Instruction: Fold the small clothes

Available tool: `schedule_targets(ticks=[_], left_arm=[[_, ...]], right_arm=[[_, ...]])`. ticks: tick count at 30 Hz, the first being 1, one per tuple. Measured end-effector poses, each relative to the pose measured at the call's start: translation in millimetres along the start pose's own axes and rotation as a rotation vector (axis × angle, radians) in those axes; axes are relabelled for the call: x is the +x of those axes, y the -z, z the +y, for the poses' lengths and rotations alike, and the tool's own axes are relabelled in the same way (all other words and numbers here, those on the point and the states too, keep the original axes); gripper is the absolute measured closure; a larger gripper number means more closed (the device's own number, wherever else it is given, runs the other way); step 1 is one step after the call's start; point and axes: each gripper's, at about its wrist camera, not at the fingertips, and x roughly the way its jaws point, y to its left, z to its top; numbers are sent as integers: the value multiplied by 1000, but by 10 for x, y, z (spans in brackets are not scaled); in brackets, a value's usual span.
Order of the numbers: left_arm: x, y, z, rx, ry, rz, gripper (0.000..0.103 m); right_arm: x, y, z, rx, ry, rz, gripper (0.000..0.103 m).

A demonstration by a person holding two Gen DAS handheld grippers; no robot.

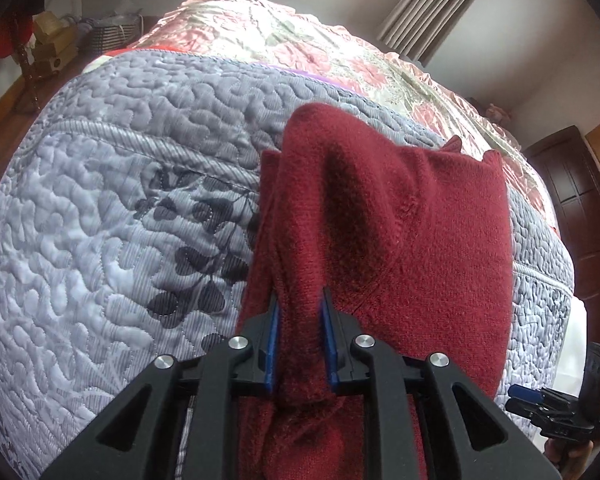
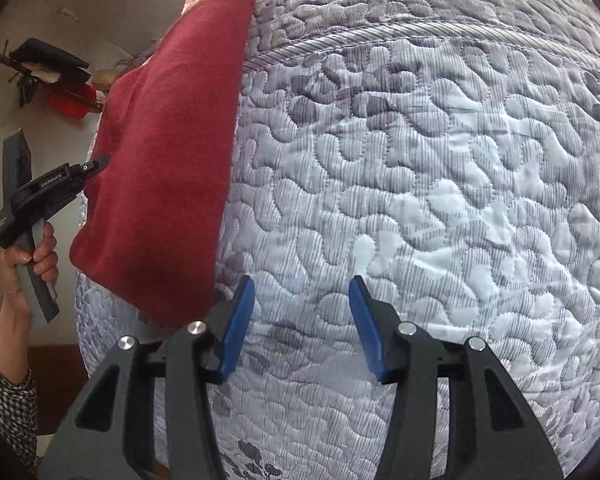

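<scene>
Left claw holds sweater, right claw free.

Left claw [image 1: 299, 344] is clamped on a bunched edge of the red knit sweater [image 1: 400, 240], lifted partly off the grey quilted bed [image 1: 100, 220], long axis running near to far. Right claw [image 2: 302, 328] gapes wide, holding nothing, over the quilt; sweater hangs to its left, near. Left tool reads "GenRobot.AI", I think.

Both grippers are matte black with blue finger pads [image 2: 236, 328] and round silver screws [image 1: 238, 343]; the left gripper [image 2: 94, 166] carries white lettering and a grey handle, and the person's sleeve [image 2: 4, 404] is finely checked
</scene>
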Motion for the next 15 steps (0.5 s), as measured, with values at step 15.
schedule_targets(ticks=[15], left_arm=[[-541,742,-117,103,-21,37,67]], right_arm=[[546,-107,1094,-67,-59,38,52]])
